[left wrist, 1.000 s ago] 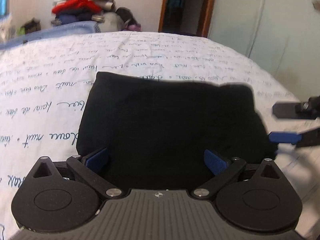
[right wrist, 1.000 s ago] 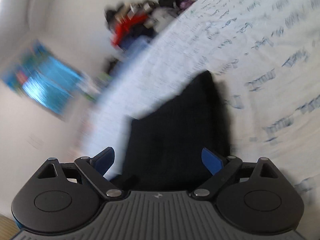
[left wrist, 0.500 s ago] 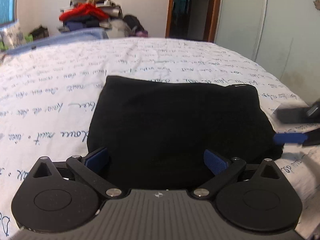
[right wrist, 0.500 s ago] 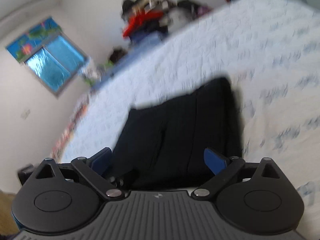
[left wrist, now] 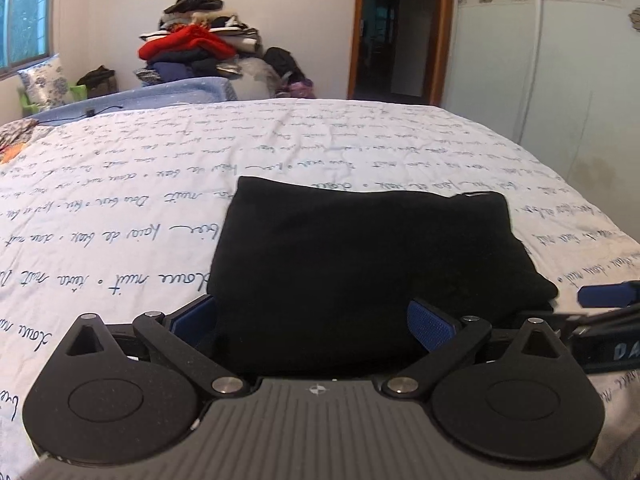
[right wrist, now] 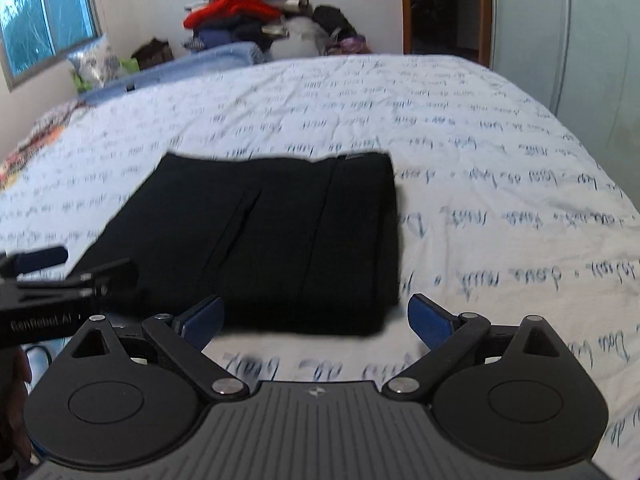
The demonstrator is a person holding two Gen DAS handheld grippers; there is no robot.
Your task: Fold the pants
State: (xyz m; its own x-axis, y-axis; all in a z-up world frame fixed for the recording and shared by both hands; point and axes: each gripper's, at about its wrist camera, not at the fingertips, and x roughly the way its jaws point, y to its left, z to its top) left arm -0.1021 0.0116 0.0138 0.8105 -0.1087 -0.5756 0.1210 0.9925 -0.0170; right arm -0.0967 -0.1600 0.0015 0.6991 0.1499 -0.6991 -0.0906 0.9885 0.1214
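The black pants [left wrist: 360, 256] lie folded into a compact rectangle on the white bed sheet [left wrist: 120, 208] printed with blue script. My left gripper [left wrist: 314, 322] hovers open at the pants' near edge, nothing between its blue pads. My right gripper [right wrist: 316, 318] is open too, just short of the near edge of the pants [right wrist: 272, 232], holding nothing. Each gripper shows in the other's view: the right one's fingers [left wrist: 608, 296] at the pants' right corner, the left one's fingers [right wrist: 68, 268] at their left side.
A pile of clothes [left wrist: 200, 52] stands against the far wall behind a light blue blanket [left wrist: 152, 98]. An open doorway [left wrist: 396, 36] and a white wardrobe [left wrist: 560, 64] are at the right. A window [right wrist: 44, 20] is at the left. Bare sheet surrounds the pants.
The right gripper has swung from a tilted, blurred view to level, backing off the pants' near edge. The left gripper rose and drew back slightly. Both stayed open.
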